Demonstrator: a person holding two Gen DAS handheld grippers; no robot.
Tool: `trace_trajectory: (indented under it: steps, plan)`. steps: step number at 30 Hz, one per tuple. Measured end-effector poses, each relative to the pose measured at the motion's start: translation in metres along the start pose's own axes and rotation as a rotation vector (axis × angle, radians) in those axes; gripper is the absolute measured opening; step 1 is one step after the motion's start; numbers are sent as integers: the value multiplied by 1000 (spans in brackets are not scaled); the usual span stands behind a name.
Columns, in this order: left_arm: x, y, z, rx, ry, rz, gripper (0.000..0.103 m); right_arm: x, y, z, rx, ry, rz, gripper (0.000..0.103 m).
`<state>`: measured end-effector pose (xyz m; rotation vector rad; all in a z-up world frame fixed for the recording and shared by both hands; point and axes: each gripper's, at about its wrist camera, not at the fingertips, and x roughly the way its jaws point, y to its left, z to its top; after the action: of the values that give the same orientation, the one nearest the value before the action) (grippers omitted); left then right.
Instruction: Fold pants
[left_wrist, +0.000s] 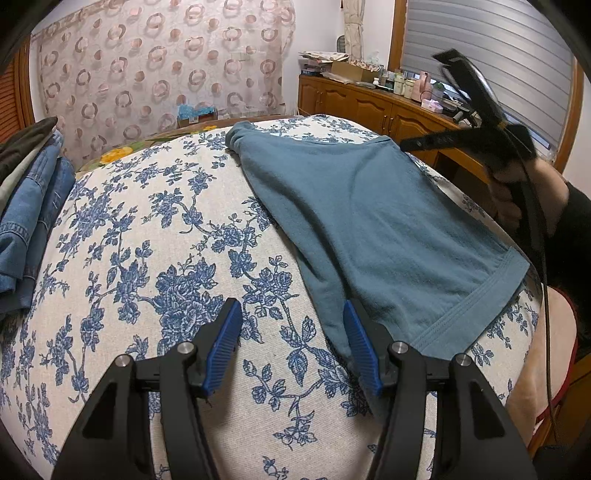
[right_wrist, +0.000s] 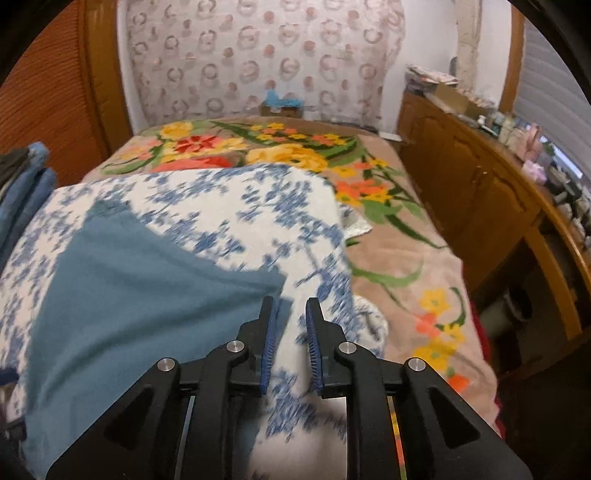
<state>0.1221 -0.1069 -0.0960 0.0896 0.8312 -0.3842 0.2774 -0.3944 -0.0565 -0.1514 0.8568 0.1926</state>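
Floral-print bed cover (left_wrist: 155, 236) carries the teal pants (left_wrist: 373, 229). We note our left hand-held gripper (left_wrist: 291, 350) wide open at their near corner, right hand-held gripper (right_wrist: 289, 347) part-open, empty, beside them.

Right tool (right_wrist: 289, 347), parted and empty, hovers beside teal pants (right_wrist: 129, 295).

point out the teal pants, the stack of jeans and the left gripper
teal pants (left_wrist: 369, 221), left wrist view, middle of the flat fabric
stack of jeans (left_wrist: 26, 221), left wrist view, top denim fold
left gripper (left_wrist: 291, 345), left wrist view, between the fingertips
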Motion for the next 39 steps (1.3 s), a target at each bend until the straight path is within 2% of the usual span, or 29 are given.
trace_trajectory:
  steps: [5,7,10,14,16,18,20,29,33,37,38,39]
  plan:
    - [0,0,0,0,0,0,57,-22,14,-28,-34,-3,82,19]
    - [0,0,0,1,0,1,57,-34,23,-41,-49,-9,110,25]
    - [0,0,0,0,0,0,57,-51,35,-61,-65,-20,120,32]
    - [0,0,0,1,0,1,57,-73,42,-86,-42,-28,132,34]
    - [0,0,0,1,0,1,57,-79,42,-99,1,-4,148,34]
    - [0,0,0,1,0,1,57,-89,41,-110,32,-19,156,34]
    - [0,0,0,1,0,1,57,-98,43,-120,45,-30,135,34]
    - [-4,2,-1,-8,6,3,57,-114,45,-141,83,-47,130,34]
    - [-21,6,-6,-42,-11,-26,57,-120,48,-148,85,-62,144,34]
    - [-40,-1,-13,-56,-44,-86,57,-128,53,-154,74,-81,149,34]
    - [-40,-2,-14,-57,-47,-93,56,-129,54,-155,71,-83,153,34]
    - [-42,-4,-15,-55,-49,-101,52,-130,55,-155,69,-85,157,34]
